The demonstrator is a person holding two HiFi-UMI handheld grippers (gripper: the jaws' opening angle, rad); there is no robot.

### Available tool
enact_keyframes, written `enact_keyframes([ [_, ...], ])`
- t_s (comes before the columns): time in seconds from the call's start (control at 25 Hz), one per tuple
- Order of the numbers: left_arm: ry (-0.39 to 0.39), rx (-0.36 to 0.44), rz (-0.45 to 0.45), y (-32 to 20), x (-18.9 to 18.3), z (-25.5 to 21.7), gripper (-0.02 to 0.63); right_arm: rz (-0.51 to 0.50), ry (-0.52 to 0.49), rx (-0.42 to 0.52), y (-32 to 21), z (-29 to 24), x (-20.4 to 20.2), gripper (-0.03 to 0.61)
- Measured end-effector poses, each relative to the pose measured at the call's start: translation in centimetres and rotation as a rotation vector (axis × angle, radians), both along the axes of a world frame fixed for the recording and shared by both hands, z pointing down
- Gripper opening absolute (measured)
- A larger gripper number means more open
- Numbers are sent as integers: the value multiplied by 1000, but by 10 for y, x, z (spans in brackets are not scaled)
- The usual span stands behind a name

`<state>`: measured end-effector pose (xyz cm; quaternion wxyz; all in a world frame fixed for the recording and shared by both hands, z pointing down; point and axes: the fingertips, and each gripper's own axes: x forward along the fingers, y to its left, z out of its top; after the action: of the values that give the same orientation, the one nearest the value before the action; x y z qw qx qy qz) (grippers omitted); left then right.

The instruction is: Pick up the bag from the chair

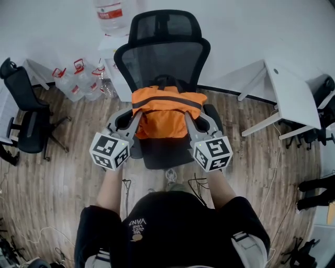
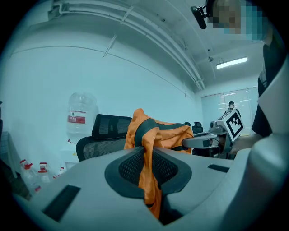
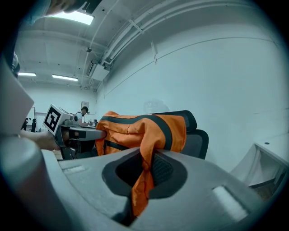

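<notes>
An orange bag (image 1: 165,114) with dark stripes hangs over the seat of a black mesh office chair (image 1: 165,57). My left gripper (image 1: 137,118) is shut on the bag's left edge, and orange fabric (image 2: 148,169) is pinched between its jaws. On the other side, my right gripper (image 1: 188,119) is shut on the bag's right edge, with a fold of fabric (image 3: 143,173) caught between its jaws. From each gripper view I see the bag (image 2: 158,131) (image 3: 135,128) stretched toward the other gripper (image 2: 212,139) (image 3: 74,133).
Several water jugs (image 1: 78,81) stand on the wooden floor left of the chair, and one large bottle (image 1: 111,14) behind it. A second black chair (image 1: 23,112) sits far left. White desks (image 1: 290,94) stand at the right. Cables (image 1: 196,182) lie by my feet.
</notes>
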<state>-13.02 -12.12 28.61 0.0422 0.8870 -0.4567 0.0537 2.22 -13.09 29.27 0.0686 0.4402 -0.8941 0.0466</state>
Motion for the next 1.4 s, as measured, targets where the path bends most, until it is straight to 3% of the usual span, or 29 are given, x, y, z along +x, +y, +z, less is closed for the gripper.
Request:
enact_keyframes([
  [0.68,15,83,23,3,14,-40,41,14,-24,73,4,-39,17,12],
  [1.4,19,110,11,4,20,-50,40,15,-27,104,1,-49,23,12],
])
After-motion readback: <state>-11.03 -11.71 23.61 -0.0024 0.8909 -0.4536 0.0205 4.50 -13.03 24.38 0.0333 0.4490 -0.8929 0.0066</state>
